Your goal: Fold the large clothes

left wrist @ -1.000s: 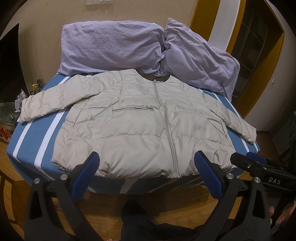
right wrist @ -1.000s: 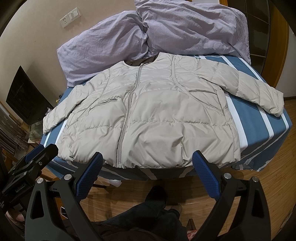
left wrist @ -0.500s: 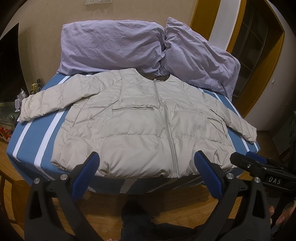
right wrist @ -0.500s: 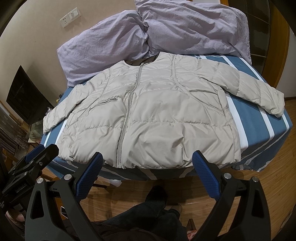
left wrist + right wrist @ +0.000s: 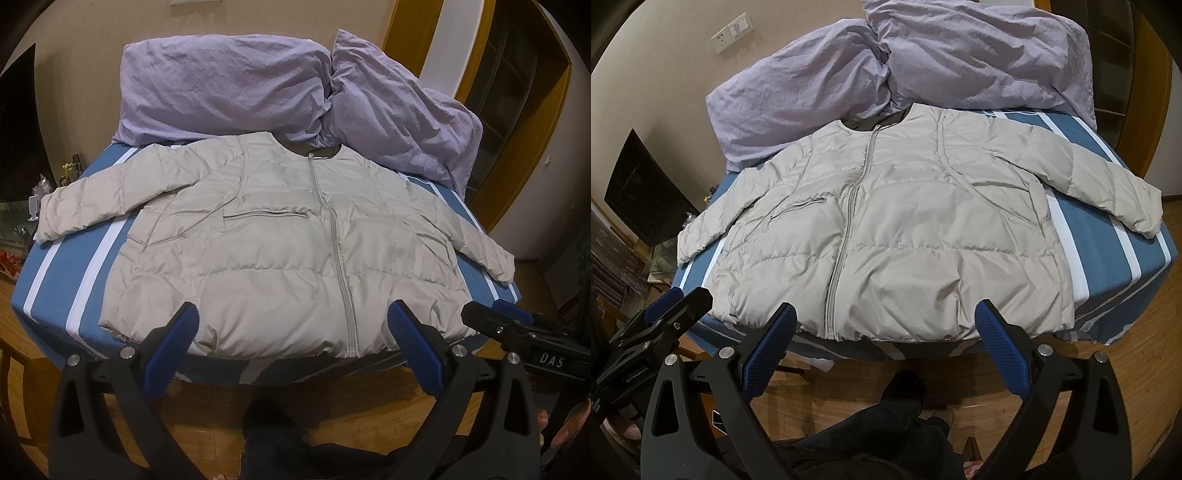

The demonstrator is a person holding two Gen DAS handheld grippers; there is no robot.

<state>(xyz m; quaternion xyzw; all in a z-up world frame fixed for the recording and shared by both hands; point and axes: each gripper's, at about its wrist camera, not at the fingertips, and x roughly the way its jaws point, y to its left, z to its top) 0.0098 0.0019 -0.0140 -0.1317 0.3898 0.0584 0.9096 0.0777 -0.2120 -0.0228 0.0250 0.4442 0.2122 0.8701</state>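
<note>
I see a beige jacket [image 5: 280, 251] spread flat, zipped, on the striped bed [image 5: 70, 266] (pillows [image 5: 229, 81] behind). My left claw [image 5: 291, 345] and right claw [image 5: 884, 341] hover spread wide, empty.

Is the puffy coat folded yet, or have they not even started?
Not started. Done: the beige jacket lies spread flat on the striped bed, zipped, both sleeves out. In hand: nothing; the left tongs and right tongs hang open before the hem, off the fabric. Left: every fold.
</note>
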